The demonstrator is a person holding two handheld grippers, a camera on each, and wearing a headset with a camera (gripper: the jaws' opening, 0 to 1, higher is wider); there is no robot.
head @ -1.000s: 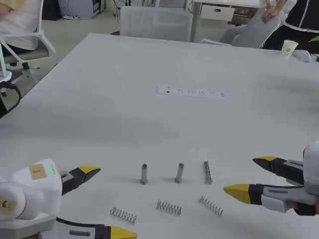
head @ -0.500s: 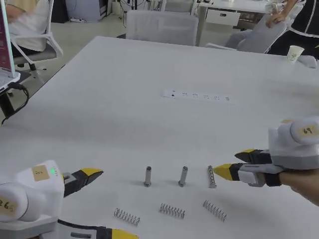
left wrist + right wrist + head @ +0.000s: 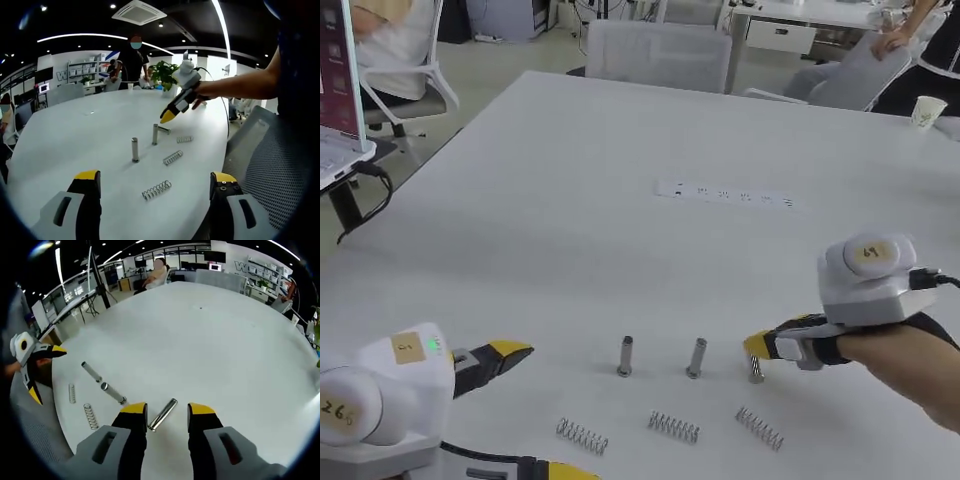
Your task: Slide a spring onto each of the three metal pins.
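Open-plan office, chairs & desks at the far side. A wide white tabletop (image 3: 570,200) has a power strip (image 3: 725,193) lying mid-way across. Three pins stand in a row near the front: left pin (image 3: 625,356), mid pin (image 3: 697,357), right pin (image 3: 164,413). Three springs lie just nearer than the pins, roughly one per pin: left spring (image 3: 582,436), mid spring (image 3: 673,427), right spring (image 3: 760,429). No spring is on a pin, so the task looks barely begun.

Right tongs (image 3: 760,347) are at the right pin, spread, one jaw each side of its shaft. The right gripper view shows no squeeze yet. Left tongs (image 3: 155,176) hang wide open at near left, holding nothing, short of the left spring.

Step in hand, prob.: grip the right pin to steady it. To do it well, pinch low on the shaft so the top stays free for a spring. Close slowly & square, since a thin upright pin will likely tip if one jaw lands first. Left tongs should then take a spring near one end, lightly so the coils don't crush, axis in line w/ the pin.

Writing: "69" on the right gripper's round cap (image 3: 871,253). The left one's reads "26" plus a digit that isn't clear. Its tan sticker (image 3: 405,347) has a mark too small to read. Wall lettering (image 3: 248,266) starts "W", rest illegible.
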